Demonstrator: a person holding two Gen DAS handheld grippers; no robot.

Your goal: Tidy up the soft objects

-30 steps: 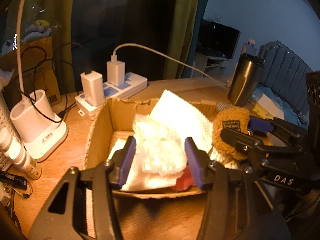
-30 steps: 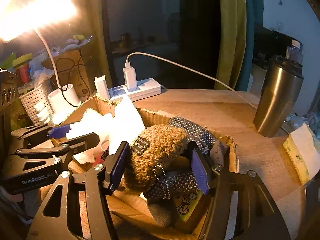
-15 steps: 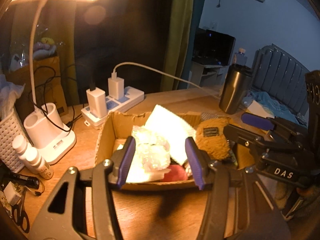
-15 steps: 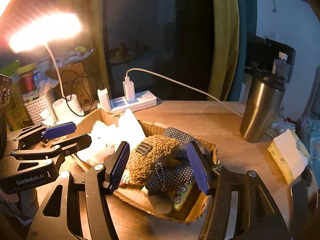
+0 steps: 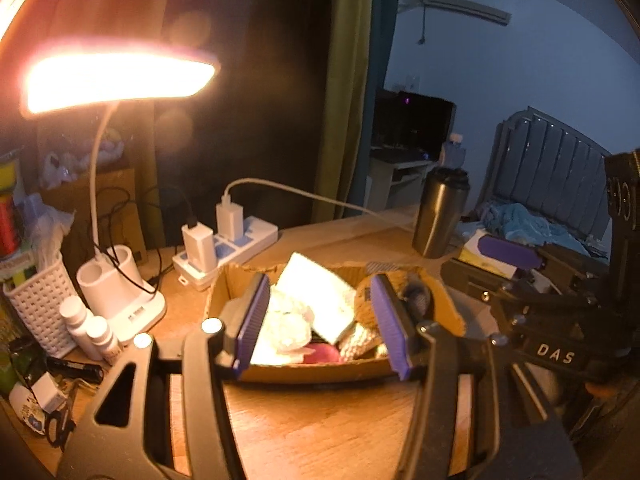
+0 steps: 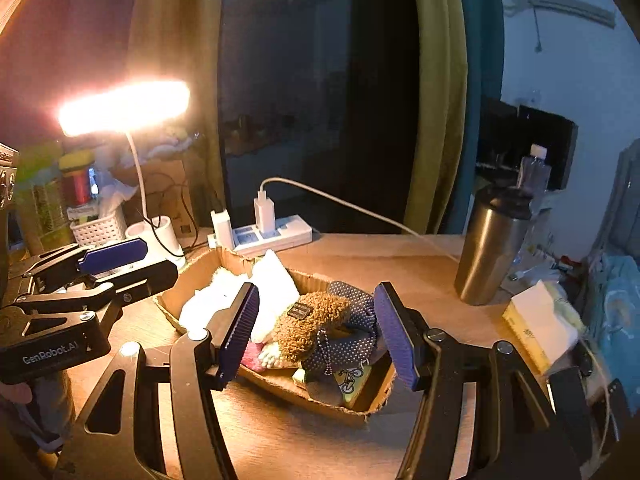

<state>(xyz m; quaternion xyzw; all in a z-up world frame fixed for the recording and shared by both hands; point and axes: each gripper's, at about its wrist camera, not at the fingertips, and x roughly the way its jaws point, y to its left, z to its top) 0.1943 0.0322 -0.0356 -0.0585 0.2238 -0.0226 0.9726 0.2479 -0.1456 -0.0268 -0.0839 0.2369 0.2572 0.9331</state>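
A shallow cardboard box [image 5: 312, 374] [image 6: 280, 390] sits on the wooden desk and holds soft things: a white crumpled cloth [image 5: 286, 326] [image 6: 212, 304], a white pad [image 5: 316, 294] [image 6: 274, 280], a brown plush toy [image 6: 310, 324] [image 5: 362, 300], a dotted grey glove [image 6: 352, 316] and something pink [image 5: 320, 350] [image 6: 252, 354]. My left gripper [image 5: 324, 322] is open and empty, above and in front of the box. My right gripper [image 6: 316, 332] is open and empty, above the box's near side. Each gripper shows in the other's view, the left one [image 6: 100, 264] and the right one [image 5: 516, 256].
A lit desk lamp [image 5: 112, 76] stands at the left on a white base [image 5: 120, 292]. A power strip with chargers [image 5: 224, 244] [image 6: 264, 232] lies behind the box. A steel tumbler [image 5: 438, 216] [image 6: 490, 244] stands at the right, a tissue box [image 6: 536, 328] beyond it. Small bottles [image 5: 86, 330] and a white basket [image 5: 36, 304] crowd the left edge.
Both grippers have pulled up and back from the box, both open. The brown plush and the white cloth stay in the box, which now looks smaller and lower in both views.
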